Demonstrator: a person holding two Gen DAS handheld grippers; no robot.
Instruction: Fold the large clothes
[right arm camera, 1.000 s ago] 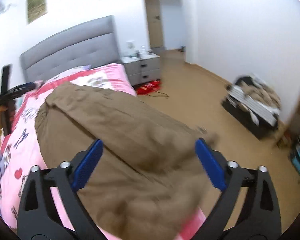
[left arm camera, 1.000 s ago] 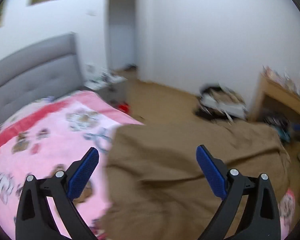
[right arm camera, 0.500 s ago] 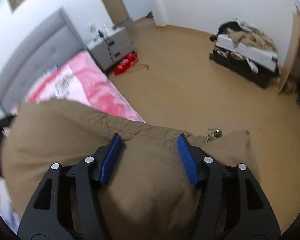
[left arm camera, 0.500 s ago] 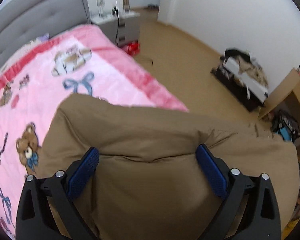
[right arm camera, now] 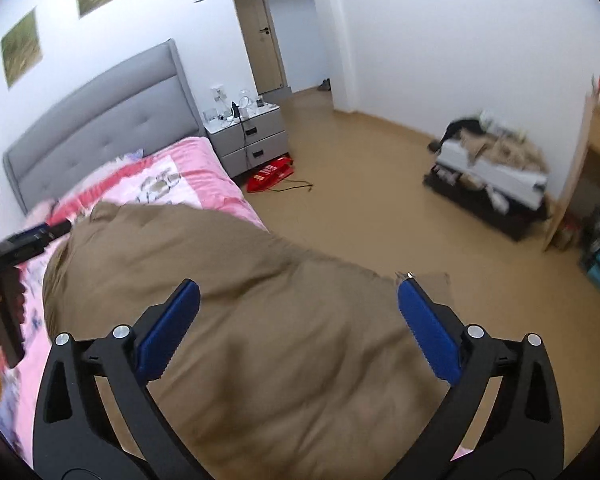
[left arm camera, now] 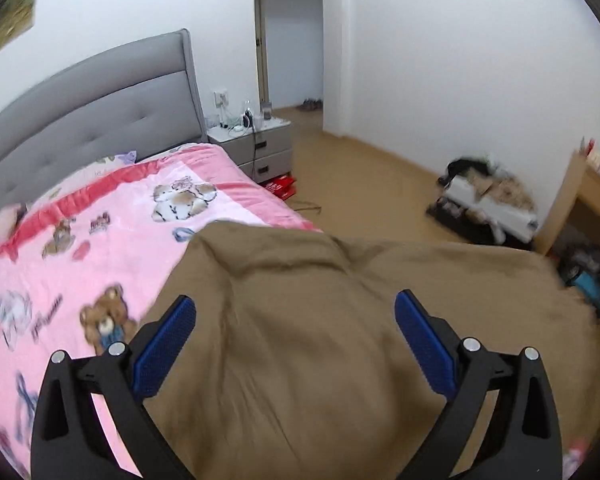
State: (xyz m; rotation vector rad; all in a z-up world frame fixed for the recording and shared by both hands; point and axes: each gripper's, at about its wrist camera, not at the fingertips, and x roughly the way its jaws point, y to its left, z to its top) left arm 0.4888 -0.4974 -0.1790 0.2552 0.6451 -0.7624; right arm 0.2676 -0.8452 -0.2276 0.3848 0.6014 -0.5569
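Right wrist: red box [right arm camera: 271, 173], white lettering unreadable

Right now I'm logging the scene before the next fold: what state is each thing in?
Brown garment: rumpled, lying on the bed, not gripped.
Left gripper: open, empty.
Right gripper: open, empty.
Pink blanket: spread flat.
Nightstand: drawers shut.
Door: open.

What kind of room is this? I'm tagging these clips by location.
A bedroom, most likely in a home: a bed with a grey padded headboard and pink cartoon blanket, a nightstand beside it, and the brown garment spread out on the bed.
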